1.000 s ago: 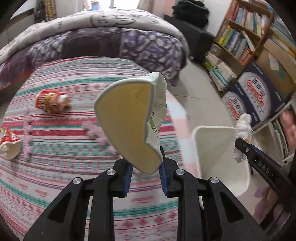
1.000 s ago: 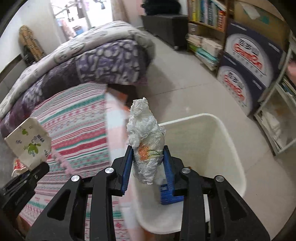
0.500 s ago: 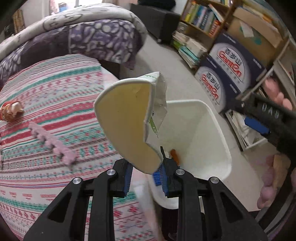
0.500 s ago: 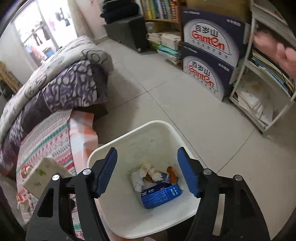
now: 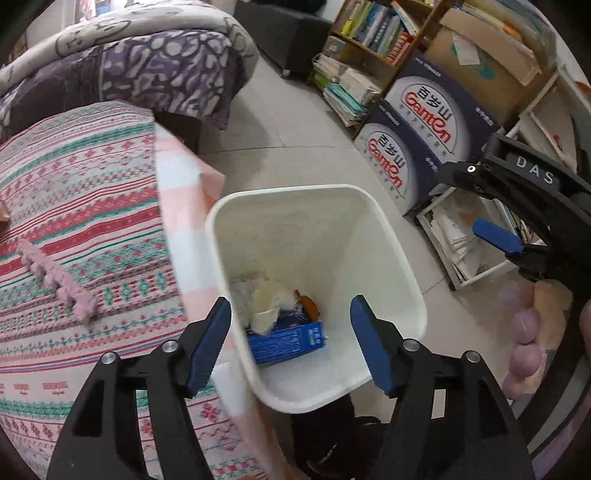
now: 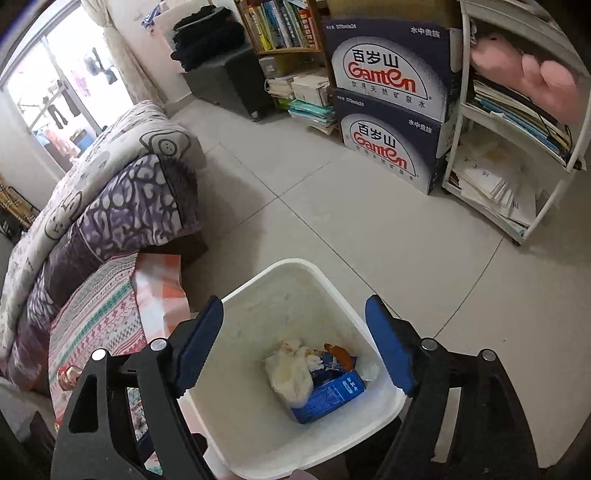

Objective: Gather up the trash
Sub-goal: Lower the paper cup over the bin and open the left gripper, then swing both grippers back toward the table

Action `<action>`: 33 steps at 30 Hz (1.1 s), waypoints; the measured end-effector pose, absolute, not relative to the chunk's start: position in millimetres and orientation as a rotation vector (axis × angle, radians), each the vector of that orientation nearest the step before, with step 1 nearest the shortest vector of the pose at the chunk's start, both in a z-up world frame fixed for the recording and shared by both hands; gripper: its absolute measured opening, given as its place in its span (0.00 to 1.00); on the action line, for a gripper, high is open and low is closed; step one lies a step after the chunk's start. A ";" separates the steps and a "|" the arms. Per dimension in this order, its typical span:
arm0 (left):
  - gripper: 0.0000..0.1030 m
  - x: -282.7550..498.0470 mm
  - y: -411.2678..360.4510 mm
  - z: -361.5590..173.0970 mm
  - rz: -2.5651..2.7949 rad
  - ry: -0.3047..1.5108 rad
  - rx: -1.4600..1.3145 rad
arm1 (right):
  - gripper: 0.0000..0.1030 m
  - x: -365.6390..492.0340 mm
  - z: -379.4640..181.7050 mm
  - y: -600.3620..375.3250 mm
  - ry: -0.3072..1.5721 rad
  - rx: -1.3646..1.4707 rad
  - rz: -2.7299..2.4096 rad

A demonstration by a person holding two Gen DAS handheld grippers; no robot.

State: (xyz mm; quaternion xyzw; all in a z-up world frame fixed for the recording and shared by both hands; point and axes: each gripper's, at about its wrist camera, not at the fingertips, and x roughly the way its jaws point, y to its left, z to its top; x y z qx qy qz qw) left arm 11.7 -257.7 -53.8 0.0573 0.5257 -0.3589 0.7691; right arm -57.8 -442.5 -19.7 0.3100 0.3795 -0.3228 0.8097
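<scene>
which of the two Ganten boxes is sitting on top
The upper dark blue Ganten cardboard box, beside the wooden bookshelf; the other Ganten box rests on the tiled floor.

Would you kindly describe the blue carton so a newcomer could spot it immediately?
Find the white bin on the floor beside the striped bedspread. The blue carton lies at its bottom beside pale crumpled paper, the only blue, boxy piece there.
</scene>
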 end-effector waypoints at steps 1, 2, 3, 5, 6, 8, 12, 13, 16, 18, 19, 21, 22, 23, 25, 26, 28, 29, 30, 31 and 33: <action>0.64 13.7 -252.4 -52.6 -0.758 1.137 0.127 | 0.77 -55.1 -19.2 -438.1 0.814 0.652 -0.682; 0.64 14.9 -247.8 -51.8 -0.742 1.132 0.131 | 0.78 -51.8 -19.0 -432.5 0.818 0.639 -0.672; 0.64 16.8 -241.6 -50.2 -0.717 1.120 0.140 | 0.79 -49.5 -18.6 -428.0 0.821 0.628 -0.667; 0.64 20.2 -230.0 -47.6 -0.669 1.099 0.156 | 0.80 -40.4 -18.5 -412.8 0.832 0.586 -0.646; 0.64 23.4 -222.9 -47.2 -0.642 1.094 0.164 | 0.81 -35.3 -19.0 -404.2 0.840 0.560 -0.633; 0.65 31.0 -207.3 -48.2 -0.582 1.095 0.173 | 0.82 -27.3 -19.8 -389.0 0.853 0.520 -0.609; 0.65 44.6 -175.5 -51.1 -0.468 1.097 0.193 | 0.84 -9.9 -24.0 -359.7 0.891 0.468 -0.543; 0.65 49.7 -165.5 -52.9 -0.432 1.104 0.204 | 0.85 -5.1 -26.0 -352.0 0.901 0.458 -0.528; 0.65 63.0 -134.7 -57.2 -0.352 1.120 0.203 | 0.86 8.5 -34.3 -332.5 0.943 0.444 -0.475; 0.65 72.1 -115.0 -60.2 -0.301 1.143 0.191 | 0.86 16.8 -41.4 -320.4 0.976 0.447 -0.444; 0.65 77.5 -103.1 -61.5 -0.275 1.157 0.175 | 0.86 22.1 -45.7 -312.7 0.994 0.443 -0.428; 0.65 86.1 -83.2 -61.9 -0.241 1.170 0.144 | 0.86 31.8 -52.0 -297.7 1.018 0.417 -0.406; 0.65 89.6 -75.7 -61.5 -0.226 1.173 0.134 | 0.86 35.5 -53.9 -291.8 1.023 0.404 -0.398; 0.65 94.8 -62.4 -60.0 -0.201 1.172 0.121 | 0.86 40.4 -55.9 -283.5 1.027 0.385 -0.385; 0.65 101.5 -43.6 -56.9 -0.166 1.164 0.107 | 0.86 49.2 -59.3 -268.6 1.033 0.357 -0.355; 0.65 104.2 -36.2 -55.2 -0.150 1.160 0.102 | 0.86 53.2 -61.0 -262.7 1.033 0.346 -0.338; 0.65 112.2 -15.3 -51.6 -0.104 1.157 0.080 | 0.86 62.6 -65.0 -248.1 1.033 0.316 -0.305; 0.65 118.7 0.6 -49.5 -0.071 1.158 0.056 | 0.86 67.8 -67.0 -240.6 1.031 0.300 -0.289; 0.65 122.4 10.4 -47.8 -0.049 1.159 0.040 | 0.86 73.6 -69.4 -233.2 1.032 0.286 -0.271; 0.65 127.4 22.8 -45.4 -0.017 1.156 0.020 | 0.86 77.8 -71.2 -228.6 1.034 0.280 -0.255; 0.65 135.1 43.1 -40.0 0.041 1.143 -0.005 | 0.86 88.0 -77.2 -215.9 1.041 0.269 -0.219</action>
